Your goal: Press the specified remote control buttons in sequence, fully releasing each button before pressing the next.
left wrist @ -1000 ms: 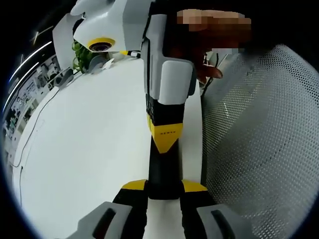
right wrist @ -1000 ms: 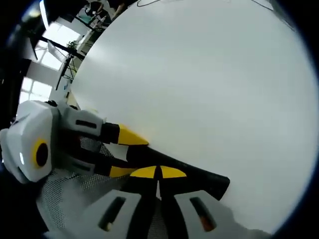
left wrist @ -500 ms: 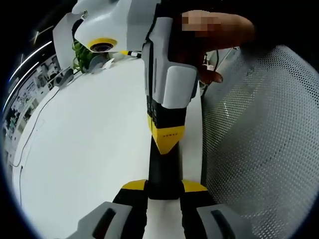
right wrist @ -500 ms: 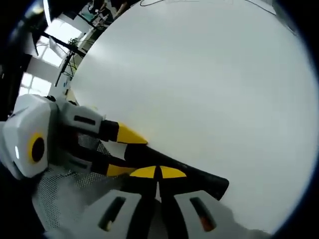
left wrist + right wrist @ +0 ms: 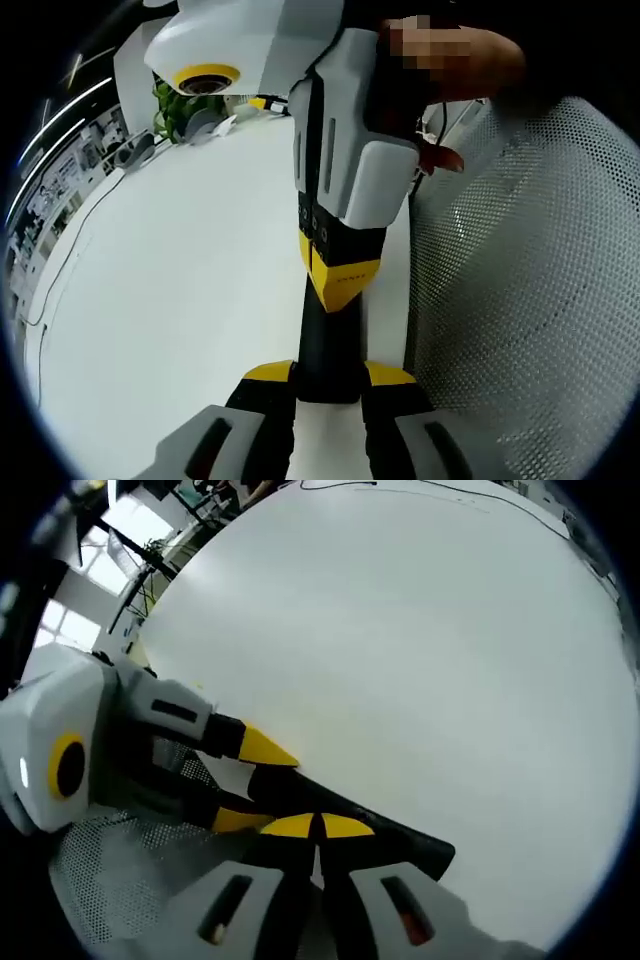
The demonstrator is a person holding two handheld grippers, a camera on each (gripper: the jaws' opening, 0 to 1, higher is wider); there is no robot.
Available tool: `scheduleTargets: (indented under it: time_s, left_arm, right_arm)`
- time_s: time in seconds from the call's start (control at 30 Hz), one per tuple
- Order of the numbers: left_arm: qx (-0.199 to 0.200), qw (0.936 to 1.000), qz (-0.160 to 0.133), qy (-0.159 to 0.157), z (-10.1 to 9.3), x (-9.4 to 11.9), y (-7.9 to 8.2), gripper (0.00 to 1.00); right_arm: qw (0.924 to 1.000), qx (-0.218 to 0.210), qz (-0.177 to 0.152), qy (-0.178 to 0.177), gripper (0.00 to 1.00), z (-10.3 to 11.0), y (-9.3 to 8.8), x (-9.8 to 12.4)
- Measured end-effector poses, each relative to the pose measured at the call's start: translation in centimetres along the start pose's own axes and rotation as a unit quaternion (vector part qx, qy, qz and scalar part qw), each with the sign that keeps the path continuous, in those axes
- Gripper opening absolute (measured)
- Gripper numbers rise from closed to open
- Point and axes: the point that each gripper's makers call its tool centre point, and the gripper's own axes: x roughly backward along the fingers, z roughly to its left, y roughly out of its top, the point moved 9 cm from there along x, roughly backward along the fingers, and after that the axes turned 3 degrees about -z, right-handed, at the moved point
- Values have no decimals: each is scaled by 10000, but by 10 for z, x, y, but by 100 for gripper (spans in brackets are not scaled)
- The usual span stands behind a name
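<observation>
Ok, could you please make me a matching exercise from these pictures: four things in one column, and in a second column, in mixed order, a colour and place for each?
Things:
1. remote
2. plant
3. table
4. mesh panel

Descriptions:
A. white, a broad flat surface
B. black, clamped between the jaws of the left gripper
C. grey, full of small holes, beside the table's edge
D. green, at the table's far edge

Pairs: 1-B; 2-D; 3-A; 4-C
</observation>
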Motion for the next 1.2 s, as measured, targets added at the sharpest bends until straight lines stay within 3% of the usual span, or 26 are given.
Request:
scheduleTargets:
  time_s: [0.43,0.93,1.03,1.2]
  left_arm:
    - [26,10000,0,16,0,0,0,25]
    - [-56,10000,26,-33,1,0,1,25]
    - [-63,10000,34,-41,1,-1,1,25]
    - [-44,10000,14,-28,0,0,0,25]
  right_arm:
    - [9994,-273,121,148,0,-2,-2,1]
    - [9935,-1042,4,462,0,-8,-4,-1]
    - [9955,-857,0,414,0,-4,-3,-1]
    - [9949,-914,13,417,0,-5,-3,-1]
